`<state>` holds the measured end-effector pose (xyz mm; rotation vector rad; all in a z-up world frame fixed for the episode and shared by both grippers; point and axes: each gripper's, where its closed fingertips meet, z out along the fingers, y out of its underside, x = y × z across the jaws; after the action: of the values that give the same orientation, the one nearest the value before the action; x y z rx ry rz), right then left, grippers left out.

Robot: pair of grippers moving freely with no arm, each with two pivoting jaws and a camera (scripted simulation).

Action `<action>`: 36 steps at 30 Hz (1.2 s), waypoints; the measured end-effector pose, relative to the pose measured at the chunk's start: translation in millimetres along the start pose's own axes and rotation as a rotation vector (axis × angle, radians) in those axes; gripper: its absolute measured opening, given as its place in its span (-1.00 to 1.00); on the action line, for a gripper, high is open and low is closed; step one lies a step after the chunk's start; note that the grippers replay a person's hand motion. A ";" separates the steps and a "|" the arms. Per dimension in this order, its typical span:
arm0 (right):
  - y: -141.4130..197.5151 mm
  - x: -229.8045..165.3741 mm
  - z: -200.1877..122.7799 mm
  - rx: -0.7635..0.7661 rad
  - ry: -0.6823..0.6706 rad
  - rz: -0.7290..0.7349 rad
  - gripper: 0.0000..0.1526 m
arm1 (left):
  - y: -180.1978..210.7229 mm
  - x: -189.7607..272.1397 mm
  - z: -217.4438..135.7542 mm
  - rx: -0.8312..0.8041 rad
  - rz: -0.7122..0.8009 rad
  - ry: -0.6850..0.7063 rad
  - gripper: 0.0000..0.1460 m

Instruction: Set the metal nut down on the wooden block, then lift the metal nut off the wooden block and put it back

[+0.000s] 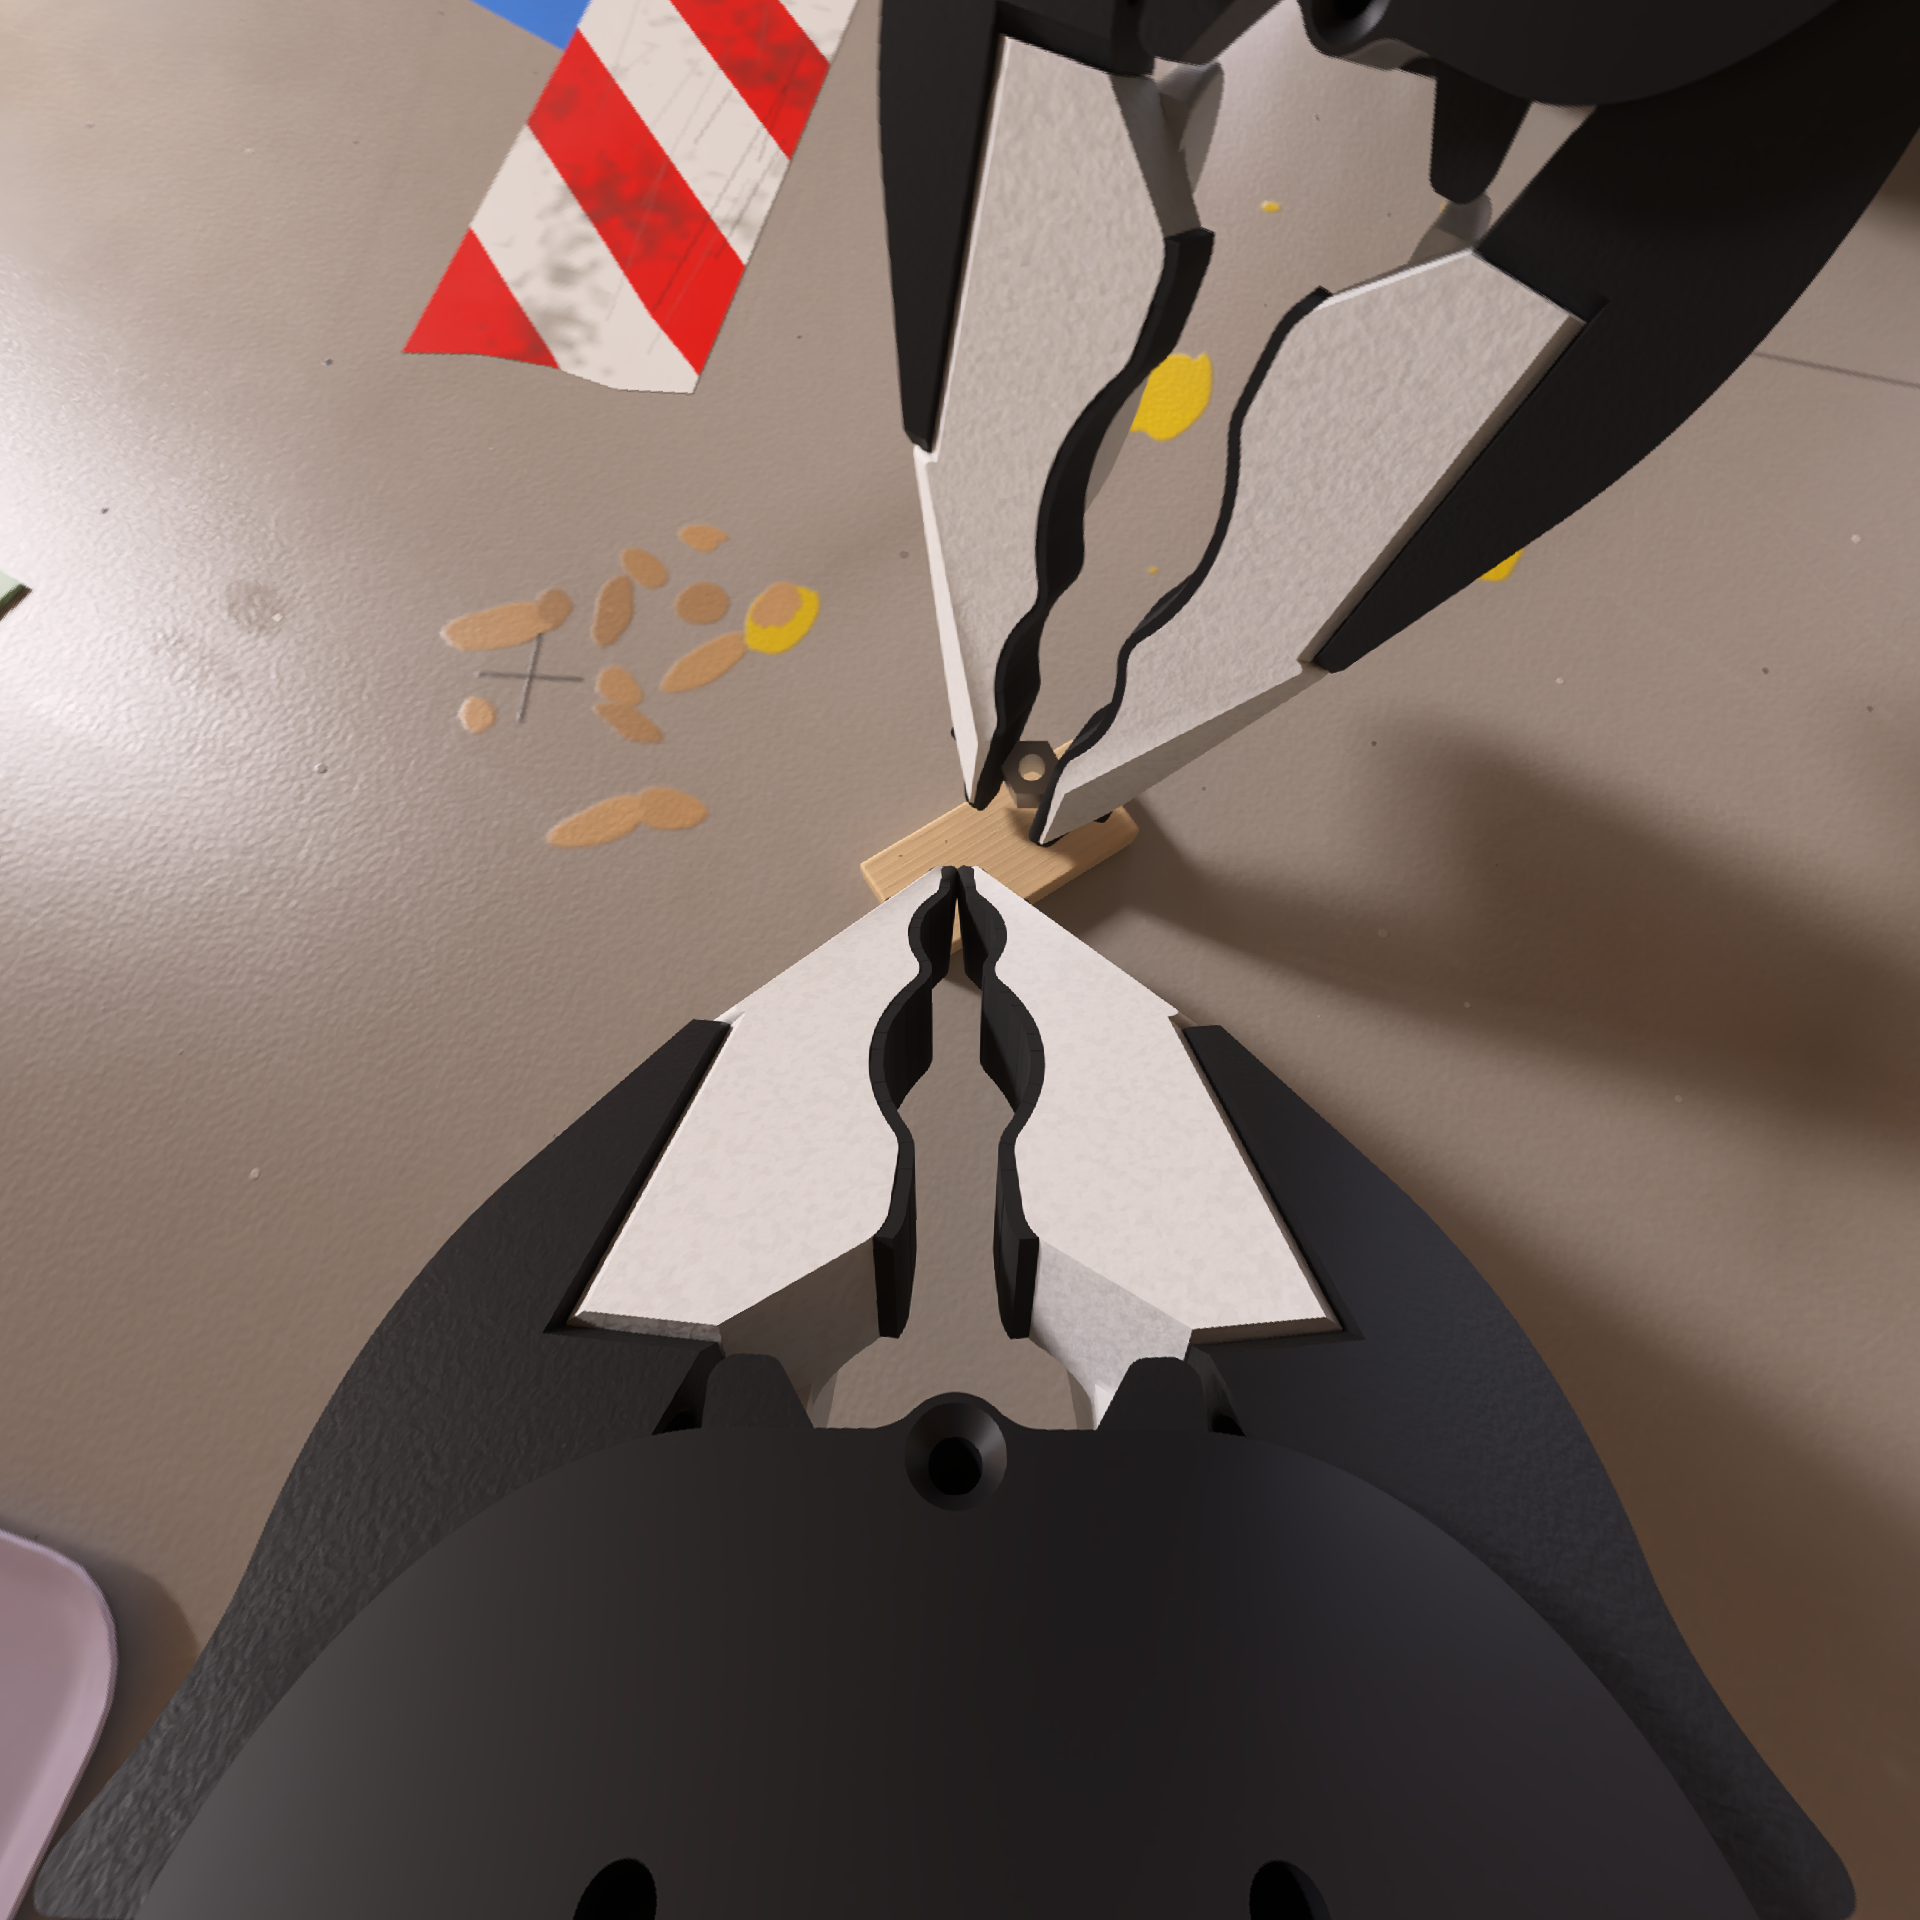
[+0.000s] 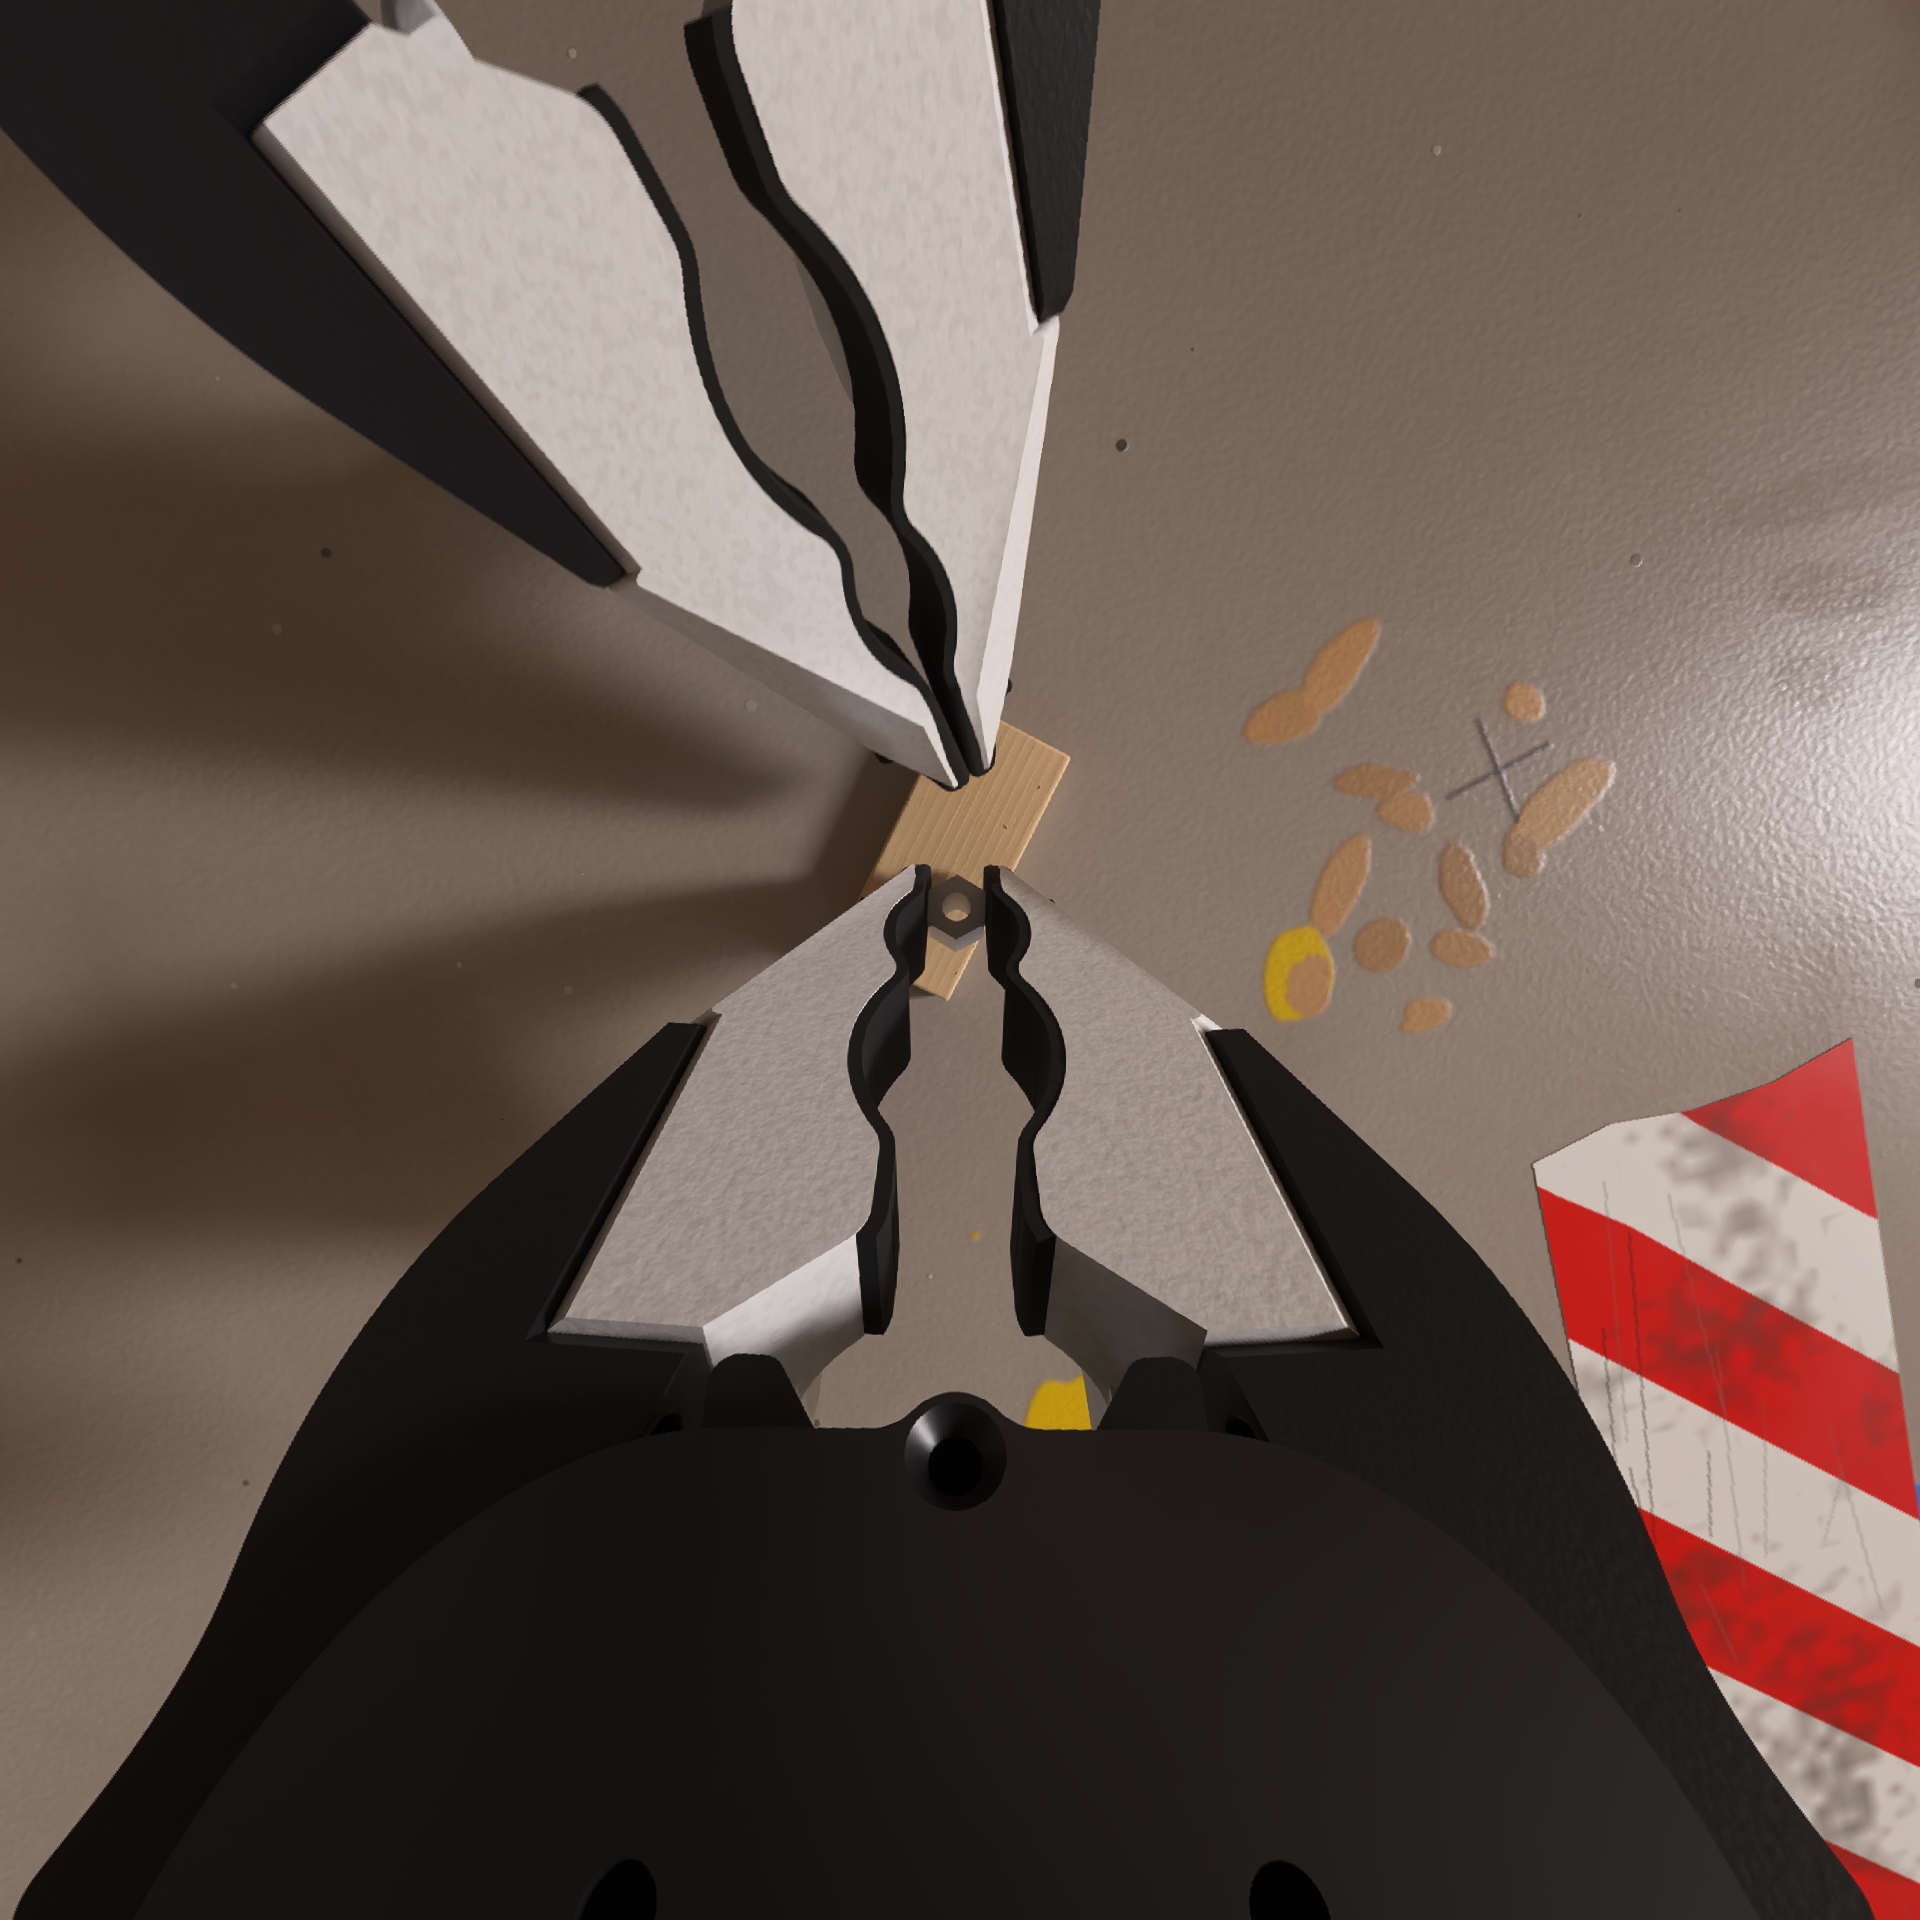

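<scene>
A small tan wooden block point(image 1: 925, 857) lies flat on the grey-brown table; it also shows in the right wrist view point(image 2: 1003, 805). My right gripper point(image 2: 954, 896) is shut on a small hexagonal metal nut point(image 2: 954, 912) over the block's near end. In the left wrist view the right gripper point(image 1: 1008, 819) comes down from the top, with the nut point(image 1: 1030, 769) between its fingertips. I cannot tell whether the nut touches the wood. My left gripper point(image 1: 956, 883) is shut and empty, its tips at the block's other end, as the right wrist view point(image 2: 964, 774) also shows.
A red-and-white striped strip point(image 1: 634, 197) lies on the table beyond tan paint blotches point(image 1: 623, 665), a pencil cross point(image 1: 530, 677) and yellow spots point(image 1: 1172, 397). A pale pink object point(image 1: 47, 1704) sits at the lower left edge. The two grippers face each other closely over the block.
</scene>
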<state>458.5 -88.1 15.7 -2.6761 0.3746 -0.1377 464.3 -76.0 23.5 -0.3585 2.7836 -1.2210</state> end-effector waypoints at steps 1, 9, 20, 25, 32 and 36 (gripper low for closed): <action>-0.6 0.2 -0.2 -0.001 0.001 -0.001 -0.87 | -0.1 -1.6 -1.7 0.007 -0.009 -0.005 -1.00; -2.5 0.5 1.7 -0.022 -0.004 -0.003 -0.87 | 8.8 -3.2 -3.1 -0.031 -0.037 -0.007 -0.98; -3.9 1.2 3.2 -0.042 -0.003 -0.002 -0.87 | 4.5 -4.3 -8.3 0.000 -0.093 0.012 -0.95; -4.6 0.8 3.6 -0.047 -0.002 0.000 -0.87 | 5.5 -1.5 -4.8 -0.008 -0.088 0.018 -0.94; -6.9 2.5 3.0 -0.016 0.006 0.013 -0.67 | 6.6 -2.3 -5.2 -0.004 -0.106 0.024 -0.98; -7.0 4.7 3.1 0.022 0.019 0.023 -0.55 | 7.2 -2.7 -5.8 -0.002 -0.111 0.032 -0.99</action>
<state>465.2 -82.1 16.1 -2.6498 0.4070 -0.1599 464.6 -66.4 22.1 -0.5039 2.8262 -1.2567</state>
